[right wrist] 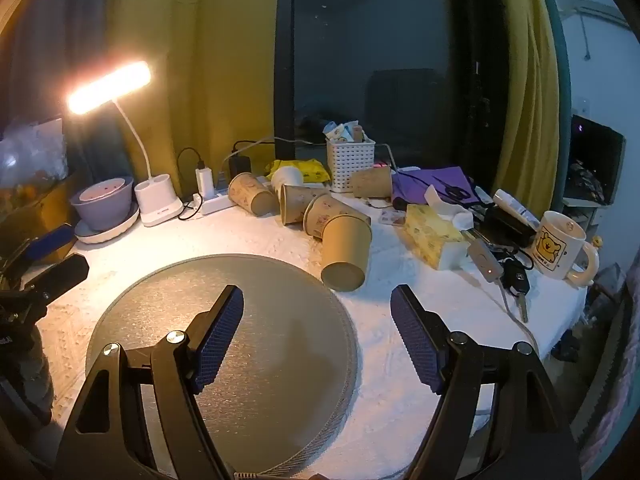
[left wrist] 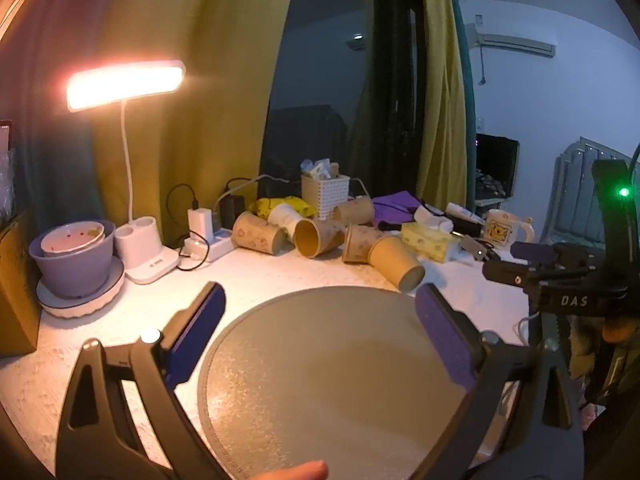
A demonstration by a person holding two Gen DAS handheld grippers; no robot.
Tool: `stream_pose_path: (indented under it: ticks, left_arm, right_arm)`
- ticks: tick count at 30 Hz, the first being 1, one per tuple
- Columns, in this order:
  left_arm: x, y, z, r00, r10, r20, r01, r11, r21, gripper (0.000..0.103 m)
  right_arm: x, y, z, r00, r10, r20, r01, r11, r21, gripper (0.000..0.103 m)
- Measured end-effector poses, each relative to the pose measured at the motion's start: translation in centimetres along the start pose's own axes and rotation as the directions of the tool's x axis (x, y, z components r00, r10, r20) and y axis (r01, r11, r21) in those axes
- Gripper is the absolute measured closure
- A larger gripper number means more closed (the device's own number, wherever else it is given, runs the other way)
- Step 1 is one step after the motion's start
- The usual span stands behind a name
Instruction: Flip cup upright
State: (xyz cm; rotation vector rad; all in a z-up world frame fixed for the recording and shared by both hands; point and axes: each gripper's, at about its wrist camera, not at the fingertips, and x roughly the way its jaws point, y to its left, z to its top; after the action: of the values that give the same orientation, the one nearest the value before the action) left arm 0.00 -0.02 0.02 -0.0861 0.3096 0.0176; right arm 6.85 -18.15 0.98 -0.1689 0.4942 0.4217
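Several brown paper cups lie on their sides on the white table beyond a round grey mat [left wrist: 320,380] [right wrist: 224,344]. The nearest cup [left wrist: 396,262] [right wrist: 346,250] lies with its base toward me at the mat's far edge. My left gripper [left wrist: 320,320] is open and empty above the mat, short of that cup. My right gripper [right wrist: 318,312] is open and empty over the mat's right part, with the nearest cup just beyond it. The right gripper also shows at the right edge of the left wrist view [left wrist: 560,280].
A lit desk lamp [left wrist: 124,84] [right wrist: 108,86] stands at the back left beside a purple bowl on a plate [left wrist: 76,260] [right wrist: 104,204]. A white basket [right wrist: 350,164], tissue box [right wrist: 434,238], keys [right wrist: 516,280] and a bear mug [right wrist: 560,246] crowd the back right.
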Motion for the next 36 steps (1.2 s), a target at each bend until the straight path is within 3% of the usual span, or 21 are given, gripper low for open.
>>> stream_pose_path:
  ticks: [36]
  left_arm:
    - [-0.27, 0.12, 0.17, 0.999, -0.038, 0.013, 0.039, 0.999, -0.025, 0.006]
  right_arm:
    - [-0.3, -0.06, 0.62, 1.0, 0.005, 0.007, -0.005, 1.0, 0.002, 0.024]
